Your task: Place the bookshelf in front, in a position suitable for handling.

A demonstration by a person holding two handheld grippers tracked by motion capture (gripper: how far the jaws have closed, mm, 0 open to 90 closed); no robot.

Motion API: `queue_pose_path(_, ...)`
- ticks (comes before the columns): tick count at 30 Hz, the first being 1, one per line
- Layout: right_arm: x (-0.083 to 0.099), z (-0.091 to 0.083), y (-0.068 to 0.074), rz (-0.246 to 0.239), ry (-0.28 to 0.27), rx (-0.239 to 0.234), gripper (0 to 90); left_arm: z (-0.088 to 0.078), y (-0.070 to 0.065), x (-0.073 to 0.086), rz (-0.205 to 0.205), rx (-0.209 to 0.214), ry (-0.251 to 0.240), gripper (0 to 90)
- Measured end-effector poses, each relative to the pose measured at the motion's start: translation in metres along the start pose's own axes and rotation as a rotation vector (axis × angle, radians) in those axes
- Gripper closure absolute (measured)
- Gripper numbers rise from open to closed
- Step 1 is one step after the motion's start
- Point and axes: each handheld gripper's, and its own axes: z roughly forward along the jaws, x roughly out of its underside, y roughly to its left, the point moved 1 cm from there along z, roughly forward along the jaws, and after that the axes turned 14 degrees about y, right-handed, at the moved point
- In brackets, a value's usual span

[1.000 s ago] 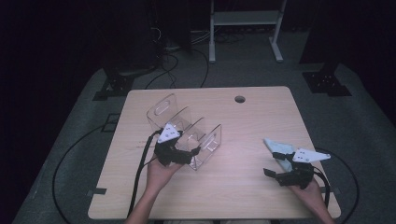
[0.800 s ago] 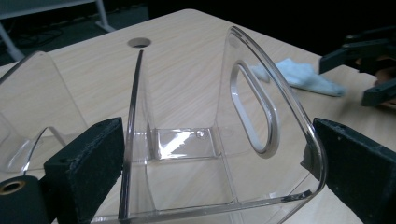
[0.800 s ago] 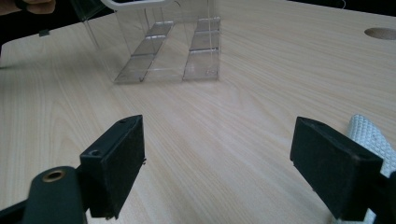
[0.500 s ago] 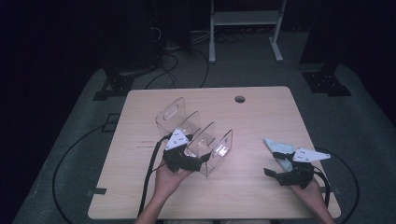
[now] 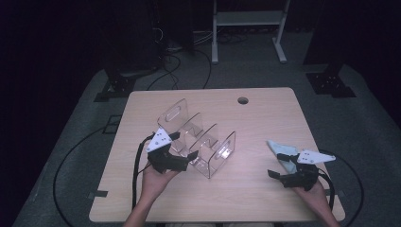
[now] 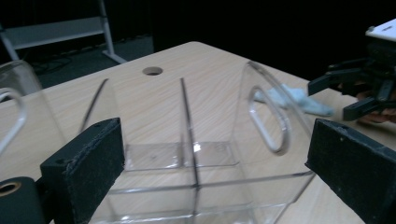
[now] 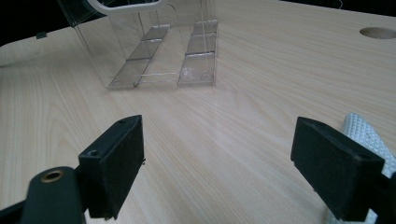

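Clear organizer point(image 5: 198, 142) is straddled by the left claw point(image 5: 187, 158), released; cloth point(image 5: 283, 150) beside the released right claw point(image 5: 279, 176), organizer not yet wiped.

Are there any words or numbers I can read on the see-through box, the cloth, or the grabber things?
No readable text anywhere.
Clear acrylic organizer: plain, no label or print.
Light blue cloth: plain, no tag to be seen.
Left hand-held gripper and right hand-held gripper: their grey plates carry small dark dots, which look like holes, not letters.
Wooden table: just a round hole, no writing.
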Motion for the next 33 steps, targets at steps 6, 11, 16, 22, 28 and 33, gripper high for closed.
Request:
queue_pose_path(6,0.0,0.0,0.0,0.005,0.001,-0.001,16.7,0.0,0.01,0.013,0.0,-0.022,0.002,2.4)
queue_pose_path(11,0.0,-0.001,0.0,0.002,-0.002,0.0,16.6,0.002,0.013,0.025,-0.001,-0.03,0.013,1.9)
queue_pose_path(16,0.0,-0.001,0.0,0.002,-0.005,-0.001,16.6,0.006,0.017,0.04,-0.004,-0.038,0.044,1.9)
queue_pose_path(22,0.0,0.0,0.0,0.002,-0.007,-0.003,16.6,0.015,0.021,0.054,-0.019,-0.03,0.076,1.9)
queue_pose_path(28,0.0,-0.001,0.001,0.0,-0.007,-0.001,16.5,0.026,0.023,0.06,-0.017,-0.029,0.119,1.9)
queue_pose_path(33,0.0,-0.002,0.0,0.004,-0.009,0.0,15.9,0.037,0.029,0.067,-0.033,-0.026,0.151,1.9)
